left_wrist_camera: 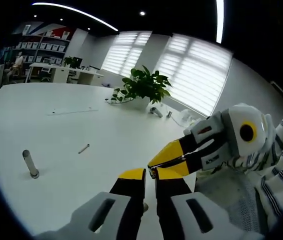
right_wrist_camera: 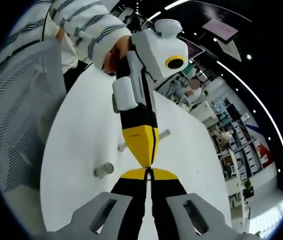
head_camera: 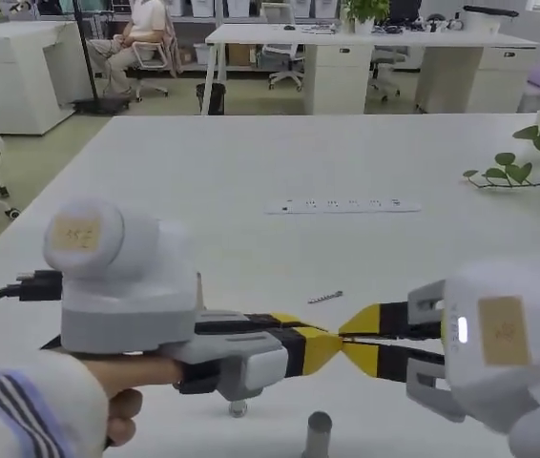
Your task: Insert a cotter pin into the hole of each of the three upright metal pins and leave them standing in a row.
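Left gripper (head_camera: pixel 327 345) and right gripper (head_camera: pixel 354 342) are held nose to nose just above the table (head_camera: pixel 251 172), each with its jaws brought together to a point. The pose is judged to be a hand-over or re-grip of something slim, but whether a cotter pin is pinched at the meeting tips cannot be told. The tapered, wedge-shaped jaws, yellow at the ends and black behind, are suited to nipping thin wire, and the bodies behind them are smooth white moulded plastic.

One cotter pin (head_camera: pixel 325 298) is left lying flat on the table just beyond the tips, a short, bright sliver of metal within easy reach. A metal pin (head_camera: pixel 319 431) is stood upright near the table's front edge, below the tips. It is a dull grey cylinder, and a slightly wider foot is shown in the left gripper view. The rounded top of a second metal pin (head_camera: pixel 238 408) is glimpsed under the left gripper's body. Whether either hole is filled is too small to tell.

The table is matt white and smooth, so little grip is offered to rolling parts. A white strip (head_camera: pixel 342 205) and a trailing plant (head_camera: pixel 528 167) are kept well apart from the work
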Available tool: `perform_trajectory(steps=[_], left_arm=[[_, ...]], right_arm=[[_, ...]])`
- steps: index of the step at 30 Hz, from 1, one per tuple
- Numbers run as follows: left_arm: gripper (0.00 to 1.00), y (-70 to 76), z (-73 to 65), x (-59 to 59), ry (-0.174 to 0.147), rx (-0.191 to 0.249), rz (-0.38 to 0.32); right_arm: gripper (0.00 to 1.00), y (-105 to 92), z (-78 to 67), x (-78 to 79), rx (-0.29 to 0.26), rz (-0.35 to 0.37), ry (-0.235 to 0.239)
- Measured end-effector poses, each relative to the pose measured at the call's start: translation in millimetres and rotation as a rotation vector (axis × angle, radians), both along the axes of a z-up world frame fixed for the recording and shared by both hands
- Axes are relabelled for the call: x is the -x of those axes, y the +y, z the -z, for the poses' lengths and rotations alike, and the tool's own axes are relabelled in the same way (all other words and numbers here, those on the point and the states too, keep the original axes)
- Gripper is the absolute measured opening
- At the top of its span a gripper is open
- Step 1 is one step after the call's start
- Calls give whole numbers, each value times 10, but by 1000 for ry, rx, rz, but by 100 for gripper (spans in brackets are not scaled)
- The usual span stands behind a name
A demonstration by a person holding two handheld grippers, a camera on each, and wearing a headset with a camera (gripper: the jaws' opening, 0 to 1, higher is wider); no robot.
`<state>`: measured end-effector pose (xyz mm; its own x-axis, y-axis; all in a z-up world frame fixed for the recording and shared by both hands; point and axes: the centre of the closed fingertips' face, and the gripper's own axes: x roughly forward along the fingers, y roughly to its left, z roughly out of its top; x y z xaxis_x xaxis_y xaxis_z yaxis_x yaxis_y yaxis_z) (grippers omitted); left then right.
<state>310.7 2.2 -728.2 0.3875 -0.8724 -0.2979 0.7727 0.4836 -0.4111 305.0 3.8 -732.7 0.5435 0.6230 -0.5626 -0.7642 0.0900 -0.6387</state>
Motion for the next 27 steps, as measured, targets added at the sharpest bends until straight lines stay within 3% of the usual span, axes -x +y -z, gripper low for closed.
perform_trajectory(steps=[6,9,17,18,19,20,24,25,27], left_arm=[[3,3,-36,1,-1,16,1],[3,-2,-30,19,-24,-5,15],[1,20,-4,24,-17,-14,10],[1,24,6,24,-2,-12,5],[1,29,23,29,48,3,-8],[1,32,32,29,73,11,-15],[1,36,43,35,61,4,-14],[1,35,51,38,67,5,-17],[1,33,60,36,112,26,-33]], right_arm=[[2,8,-20,4,-7,0,-4],[2,10,-21,-1,7,-6,-18],[2,20,-17,4,16,-14,-28],[2,22,-13,5,15,-14,-26],[2,25,-2,10,15,-15,-23],[3,27,6,13,15,-16,-22],[3,32,23,21,15,-17,-17],[3,32,31,24,8,-13,-9],[3,30,34,25,4,-13,-8]])
